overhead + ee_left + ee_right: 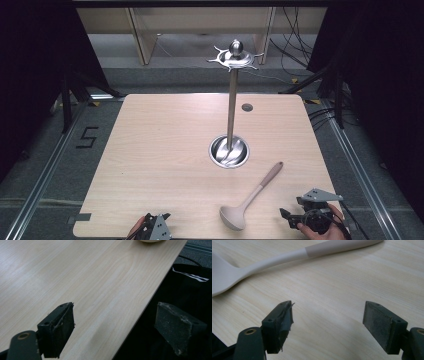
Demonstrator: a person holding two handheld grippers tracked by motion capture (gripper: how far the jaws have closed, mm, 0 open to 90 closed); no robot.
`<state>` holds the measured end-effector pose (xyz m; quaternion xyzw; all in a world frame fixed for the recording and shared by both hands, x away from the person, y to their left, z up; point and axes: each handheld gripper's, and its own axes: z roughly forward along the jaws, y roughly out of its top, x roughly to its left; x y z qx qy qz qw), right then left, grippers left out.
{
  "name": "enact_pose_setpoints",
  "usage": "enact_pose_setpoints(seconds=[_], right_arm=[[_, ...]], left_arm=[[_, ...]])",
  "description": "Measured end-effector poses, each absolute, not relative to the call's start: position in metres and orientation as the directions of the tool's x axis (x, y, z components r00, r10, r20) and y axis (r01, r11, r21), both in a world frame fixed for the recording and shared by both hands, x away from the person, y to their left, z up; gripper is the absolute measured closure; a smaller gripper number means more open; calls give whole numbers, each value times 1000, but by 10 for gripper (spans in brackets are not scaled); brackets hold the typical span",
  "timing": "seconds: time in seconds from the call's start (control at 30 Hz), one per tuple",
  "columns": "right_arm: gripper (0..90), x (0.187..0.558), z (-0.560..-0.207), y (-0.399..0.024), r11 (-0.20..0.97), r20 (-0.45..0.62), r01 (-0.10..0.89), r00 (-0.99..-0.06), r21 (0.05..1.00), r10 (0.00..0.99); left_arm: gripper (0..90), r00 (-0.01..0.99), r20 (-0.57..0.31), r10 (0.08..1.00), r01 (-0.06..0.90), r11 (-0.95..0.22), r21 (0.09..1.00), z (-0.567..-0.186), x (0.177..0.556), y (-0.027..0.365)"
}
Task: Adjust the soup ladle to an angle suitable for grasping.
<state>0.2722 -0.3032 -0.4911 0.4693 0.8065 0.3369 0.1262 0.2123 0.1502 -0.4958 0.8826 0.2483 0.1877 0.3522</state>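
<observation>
A pale ladle lies on the wooden table, bowl toward the front edge, handle pointing up and right. In the right gripper view the ladle lies across the top, beyond the jaws. My right gripper is at the front right, just right of the ladle's bowl, open and empty. My left gripper is at the front edge, left of the ladle, open over the table's edge. A tall metal stand with a hooked top rises from a round base.
A small dark round hole sits near the table's back right. Cables and frame legs lie on the floor behind the table. The table's front edge runs between the left gripper's jaws.
</observation>
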Motion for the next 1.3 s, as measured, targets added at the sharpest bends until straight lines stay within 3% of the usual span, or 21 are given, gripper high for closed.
enact_pose_setpoints(seconds=[0.17,0.4,0.63,0.67,0.9,0.93,1.2,1.3], right_arm=[[270,274,-491,-305,366,66,635,-551,680,832],[274,278,-483,-300,320,118,710,-493,628,862],[251,292,-482,-296,329,99,696,-498,638,861],[230,295,-478,-292,291,126,745,-447,600,886],[187,316,-471,-283,268,139,770,-417,579,898],[185,322,-468,-275,244,165,806,-385,538,908],[193,340,-471,-252,304,124,805,-418,509,900],[194,346,-469,-248,300,162,822,-421,485,892]], left_arm=[[151,792,144,594,321,-604,729,-497,212,150],[151,795,176,581,303,-631,714,-496,214,152],[151,797,148,585,321,-618,718,-496,213,149],[151,797,154,584,317,-622,716,-496,213,149],[151,787,160,597,314,-609,729,-497,213,150],[150,788,151,597,317,-603,732,-497,213,150],[151,793,141,592,325,-608,725,-498,213,149],[150,798,127,589,329,-603,727,-497,212,149]])
